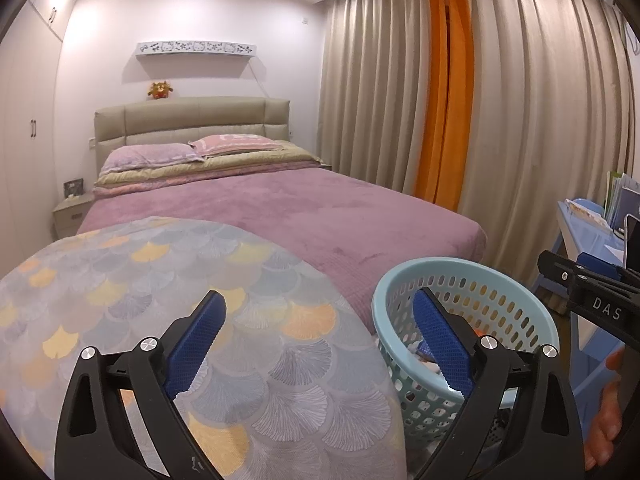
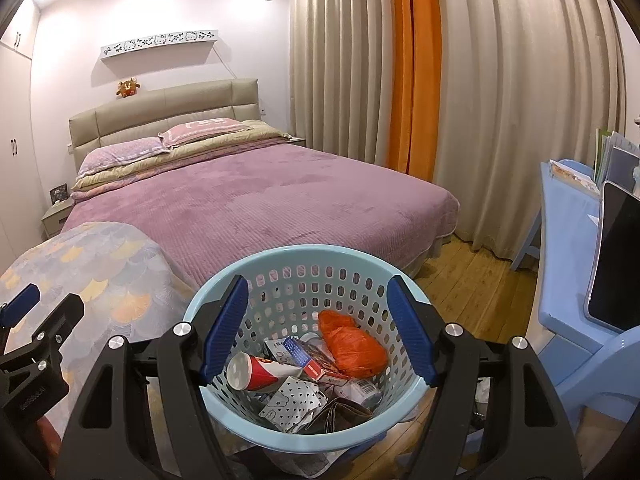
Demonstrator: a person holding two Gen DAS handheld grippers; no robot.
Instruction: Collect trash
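Note:
A light blue perforated basket [image 2: 320,250] stands on the floor at the foot of the bed. Inside it lie a red and white paper cup [image 2: 256,372], a crumpled orange bag [image 2: 352,344], dotted paper [image 2: 292,400] and small boxes [image 2: 308,360]. My right gripper [image 2: 318,280] hovers over the basket's mouth, open, with nothing between its blue pads. In the left wrist view the basket [image 1: 460,266] is at lower right. My left gripper [image 1: 318,296] stands wide open and empty, its left finger over a patterned quilt [image 1: 160,280], its right finger over the basket's rim.
A bed with a purple cover [image 2: 280,200] fills the middle. Beige and orange curtains [image 2: 480,100] hang on the right. A blue desk [image 2: 568,280] with a dark tablet [image 2: 616,260] and books stands at far right. Wooden floor [image 2: 480,280] shows beside the bed. A hand [image 1: 604,400] holds the right gripper.

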